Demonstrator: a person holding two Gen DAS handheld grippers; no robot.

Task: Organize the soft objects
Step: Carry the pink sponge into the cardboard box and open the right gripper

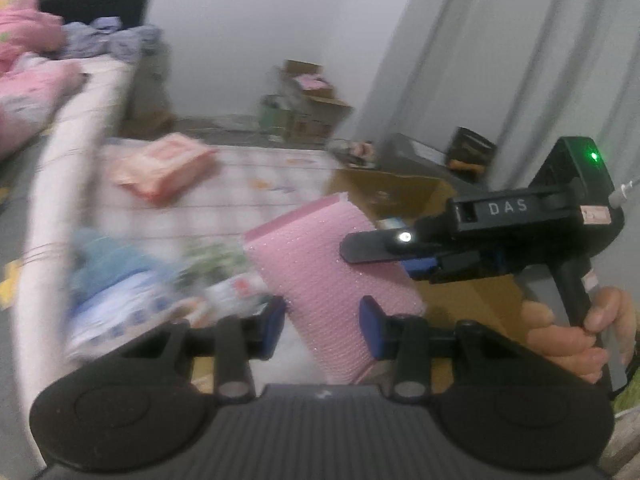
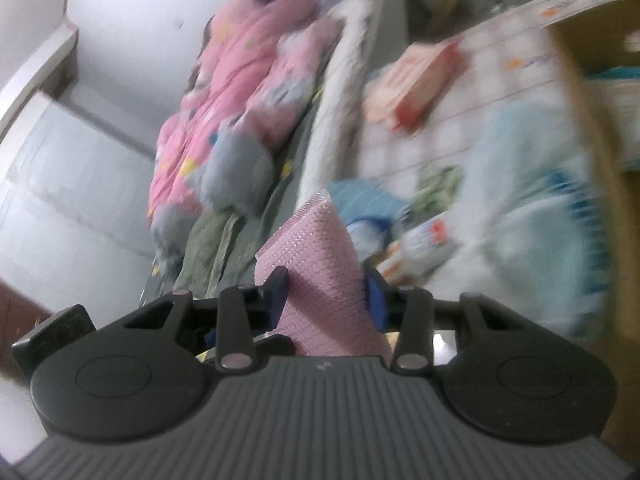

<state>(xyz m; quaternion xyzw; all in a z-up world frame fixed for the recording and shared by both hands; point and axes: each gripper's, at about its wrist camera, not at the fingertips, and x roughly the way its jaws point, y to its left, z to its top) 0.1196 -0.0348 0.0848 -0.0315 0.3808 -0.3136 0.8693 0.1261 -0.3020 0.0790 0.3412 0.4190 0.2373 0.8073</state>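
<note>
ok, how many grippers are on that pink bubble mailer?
2. Left gripper clamps the pink bubble mailer at its near end; right gripper pinches its right edge. Far side partly hidden.

Surface: a mat [image 1: 256,176] with a pale grid pattern, spread on the floor beside a bed [image 1: 60,184].
On the mat, far part: a flat pink-and-red pack [image 1: 164,168], lying alone.
On the mat, near part: a light blue soft bundle [image 1: 116,264], a green-printed packet [image 1: 216,256] and a white packet with red marks [image 1: 236,292], close together, blurred.
Mat's right edge: a cardboard box [image 1: 384,196] just beside it.
On the bed: pink bedding [image 2: 232,92].
</note>
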